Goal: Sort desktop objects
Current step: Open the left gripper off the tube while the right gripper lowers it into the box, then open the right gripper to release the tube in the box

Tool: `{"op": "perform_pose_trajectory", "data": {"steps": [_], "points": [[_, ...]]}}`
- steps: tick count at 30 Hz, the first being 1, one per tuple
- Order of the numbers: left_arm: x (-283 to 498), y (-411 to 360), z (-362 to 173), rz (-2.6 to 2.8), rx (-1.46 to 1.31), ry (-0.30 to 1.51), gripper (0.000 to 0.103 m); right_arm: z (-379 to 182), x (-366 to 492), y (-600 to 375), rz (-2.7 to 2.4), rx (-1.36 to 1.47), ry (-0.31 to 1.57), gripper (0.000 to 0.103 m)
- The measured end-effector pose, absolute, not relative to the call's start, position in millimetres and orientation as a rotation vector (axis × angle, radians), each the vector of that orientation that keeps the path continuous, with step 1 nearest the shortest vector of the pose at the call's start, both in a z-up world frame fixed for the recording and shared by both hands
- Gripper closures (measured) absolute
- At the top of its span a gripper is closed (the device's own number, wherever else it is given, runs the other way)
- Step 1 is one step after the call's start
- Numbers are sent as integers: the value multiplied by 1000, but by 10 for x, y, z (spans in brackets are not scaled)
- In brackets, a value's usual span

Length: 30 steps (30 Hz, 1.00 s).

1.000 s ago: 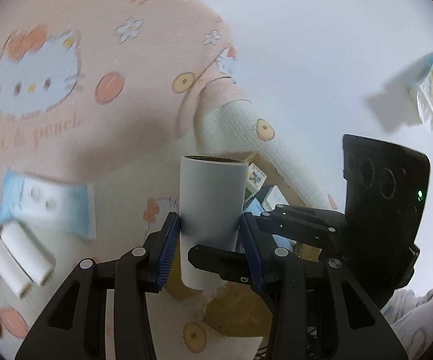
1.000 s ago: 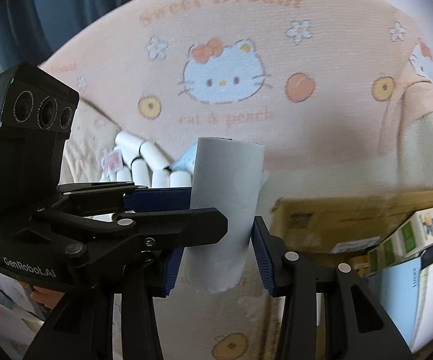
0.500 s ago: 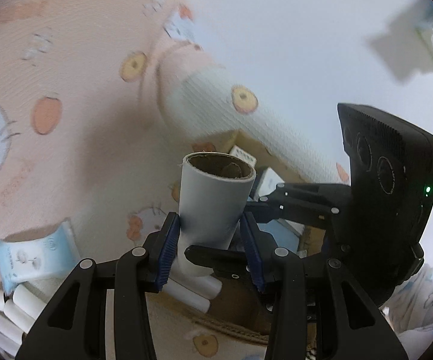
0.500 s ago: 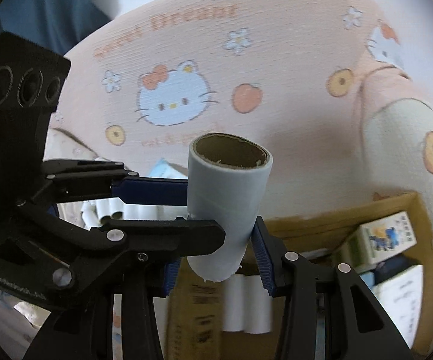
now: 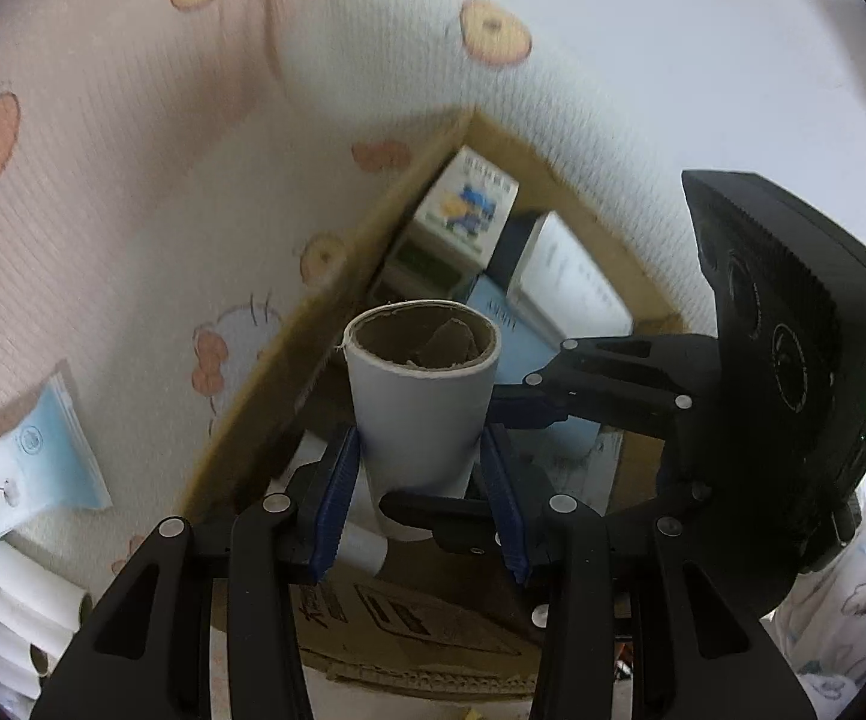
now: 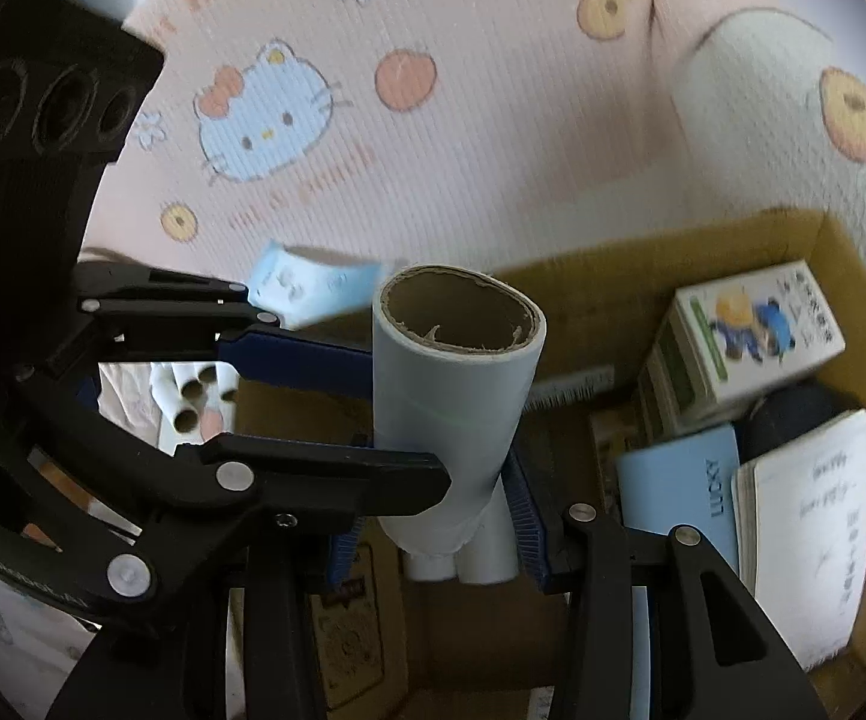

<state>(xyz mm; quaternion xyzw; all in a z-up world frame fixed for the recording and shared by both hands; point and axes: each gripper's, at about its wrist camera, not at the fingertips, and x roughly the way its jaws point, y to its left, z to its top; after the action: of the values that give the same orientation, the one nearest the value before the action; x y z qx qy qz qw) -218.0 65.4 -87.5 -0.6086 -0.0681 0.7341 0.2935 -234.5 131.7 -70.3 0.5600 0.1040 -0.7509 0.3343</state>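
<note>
Paper tube (image 5: 421, 402) between tongs (image 5: 421, 480) (both)

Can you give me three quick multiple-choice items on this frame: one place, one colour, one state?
1. Where is the paper tube held?
A. over the open cardboard box
B. flat on the blanket
C. inside a drawer

2. What colour are the pads on the gripper fingers?
A. red
B. blue
C. yellow

3. How does the tube's far end look?
A. capped with a lid
B. taped shut
C. open, with a brown cardboard inside

Answers:
1. A: both wrist views show the box with its packets behind and below the tube.
2. B: blue strips line the fingers of the left gripper and right gripper, both closed on the tube.
3. C: the rim is ragged and the hollow brown core shows.
</note>
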Motion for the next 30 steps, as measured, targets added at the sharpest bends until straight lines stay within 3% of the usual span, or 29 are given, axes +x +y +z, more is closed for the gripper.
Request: {"op": "perform_pose_trajectory", "data": {"steps": [10,12,15,19,30], "points": [[-2256,636,-998,1946,-1721,-187,60,-936,-2393,1403,-1958,1541,325,63],[-2256,621,-1017,1952,-1723,-176,81,-983,-2408,1412,-1961,1561,346,63],[-2222,610,-1059,1949,-1722,-159,95,-1045,-2419,1391,-1953,1586,372,63],[-2206,546,-1071,2000,-1705,-160,99,-1120,-2448,1351,-1948,1618,408,63],[-2202,365,-1047,2061,-1687,-143,100,-1518,-2452,1143,-1873,1756,711,63]]}}
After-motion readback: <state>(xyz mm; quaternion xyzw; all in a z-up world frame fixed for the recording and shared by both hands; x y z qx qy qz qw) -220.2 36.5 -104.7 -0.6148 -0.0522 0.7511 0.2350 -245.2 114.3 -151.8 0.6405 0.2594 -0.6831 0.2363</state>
